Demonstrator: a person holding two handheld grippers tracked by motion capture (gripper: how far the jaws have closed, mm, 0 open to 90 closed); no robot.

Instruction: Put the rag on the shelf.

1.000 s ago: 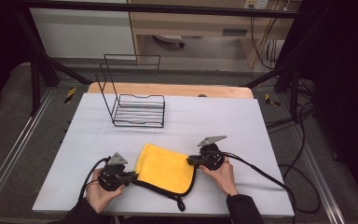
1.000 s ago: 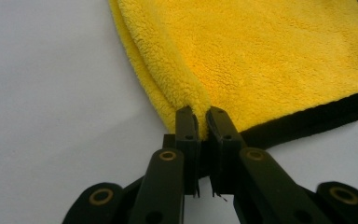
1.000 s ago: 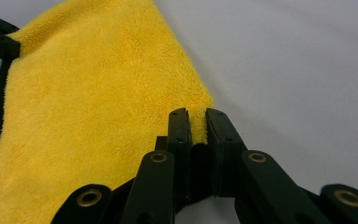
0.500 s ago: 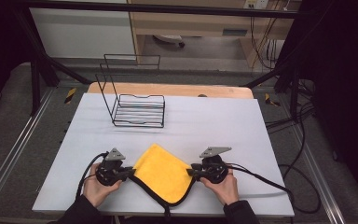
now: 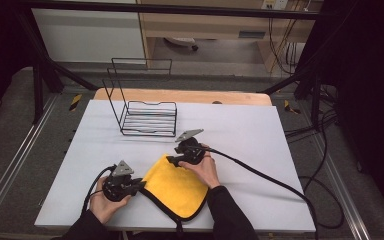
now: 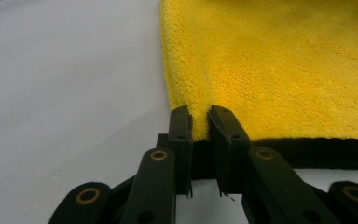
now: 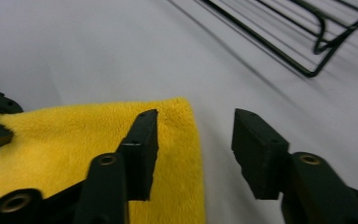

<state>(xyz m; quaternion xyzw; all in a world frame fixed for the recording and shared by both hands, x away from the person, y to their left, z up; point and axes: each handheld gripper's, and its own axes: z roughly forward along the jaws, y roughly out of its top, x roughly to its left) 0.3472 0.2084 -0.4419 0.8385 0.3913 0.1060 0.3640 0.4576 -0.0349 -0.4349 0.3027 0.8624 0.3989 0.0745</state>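
Observation:
A yellow cloth (image 5: pixel 180 187) with a black hem lies flat on the white table (image 5: pixel 245 130), near its front edge. My left gripper (image 5: pixel 141 185) is at the cloth's left corner. In the left gripper view its jaws (image 6: pixel 199 116) have just been opening a little, and a narrow fold of the cloth (image 6: pixel 284 70) still sits pinched between the pads. My right gripper (image 5: pixel 172 160) hovers at the cloth's far corner. In the right gripper view (image 7: pixel 196 121) its jaws have just been opening and stand wide, one over the cloth (image 7: pixel 74 135) and one over bare table, gripping nothing.
A black wire rack (image 5: pixel 149 120) stands on the table behind the cloth, and its base (image 7: pixel 317 42) lies just beyond my right gripper. A cable trails from the right gripper across the table's right side. Bare table lies left and right of the cloth.
The right gripper let go at the cloth's right side and moved left and away to its far corner, jaws wider. The left gripper stayed put. The cloth now lies flat.

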